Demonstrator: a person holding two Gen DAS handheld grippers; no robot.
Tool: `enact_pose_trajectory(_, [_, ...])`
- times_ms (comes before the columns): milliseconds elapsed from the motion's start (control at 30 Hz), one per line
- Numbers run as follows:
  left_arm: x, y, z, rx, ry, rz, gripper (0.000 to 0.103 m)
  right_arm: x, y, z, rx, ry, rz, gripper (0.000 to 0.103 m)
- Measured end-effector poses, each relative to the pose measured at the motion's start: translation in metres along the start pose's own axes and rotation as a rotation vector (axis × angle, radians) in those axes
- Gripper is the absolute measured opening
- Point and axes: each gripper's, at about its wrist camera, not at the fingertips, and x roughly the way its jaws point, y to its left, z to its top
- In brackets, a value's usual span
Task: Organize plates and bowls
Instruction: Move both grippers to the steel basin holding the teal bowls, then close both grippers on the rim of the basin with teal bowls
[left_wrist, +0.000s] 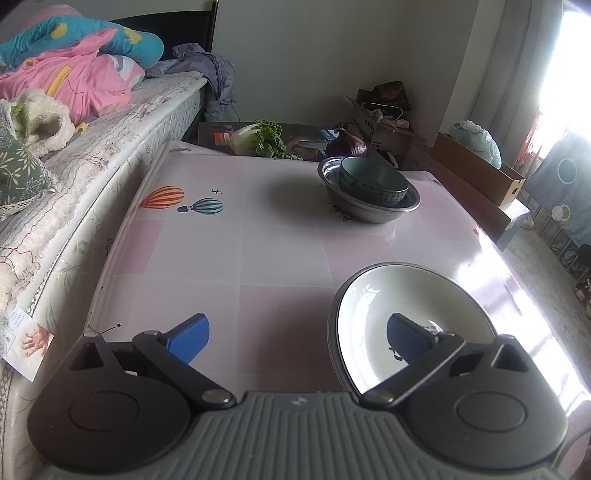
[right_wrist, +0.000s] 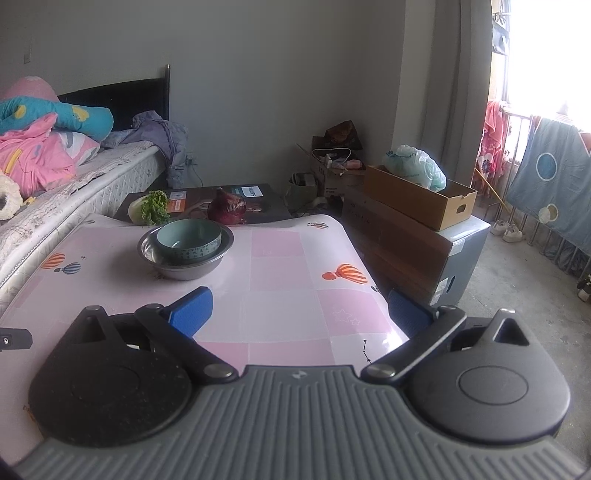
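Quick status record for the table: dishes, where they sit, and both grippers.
white plate: near table edge, under the left gripper's right finger
green bowl: nested in the metal basin
metal basin: far side of the table
left gripper: open, holding nothing
right gripper: open, holding nothing
beyond table: leafy vegetable, red onion

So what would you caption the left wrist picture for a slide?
Open left tool hovering over a pink table, one finger above a white plate; green bowl nested in a metal bowl beyond.

Black grippers (left_wrist: 295, 332), blue-padded jaws
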Motion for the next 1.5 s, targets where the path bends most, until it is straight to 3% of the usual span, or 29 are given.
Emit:
enact_pose_trajectory(400, [0.014,0.014,0.013,-0.079,0.019,-0.05,0.103,0.016,-0.02,0.003,0.131,0.025,0.108,0.102])
enact_pose_trajectory(633, [0.021,0.017,0.041,-0.063,-0.031,-0.087,0.103,0.044,-0.028,0.029,0.171,0.035,0.119,0.102])
enact_pose_trajectory(900, [0.063,0.004,0.104,-0.012,-0.045,-0.133,0.103,0.125,-0.022,0.068,0.195,0.165,0.294,0.102])
enact_pose_trajectory(1067, [0.108,-0.014,0.145,0.047,0.004,-0.096,0.101,0.197,-0.01,0.087,0.209,0.289,0.349,0.1])
enact_pose_trajectory(1167, [0.137,-0.017,0.162,0.045,0.052,-0.113,0.095,0.24,-0.003,0.092,0.22,0.355,0.353,0.094])
enact_pose_trajectory(1300, [0.173,-0.01,0.175,-0.018,0.131,-0.117,0.072,0.289,0.002,0.092,0.286,0.436,0.379,0.079])
enact_pose_trajectory(1500, [0.206,-0.004,0.176,-0.066,0.197,-0.118,0.056,0.33,0.013,0.081,0.334,0.505,0.399,0.062])
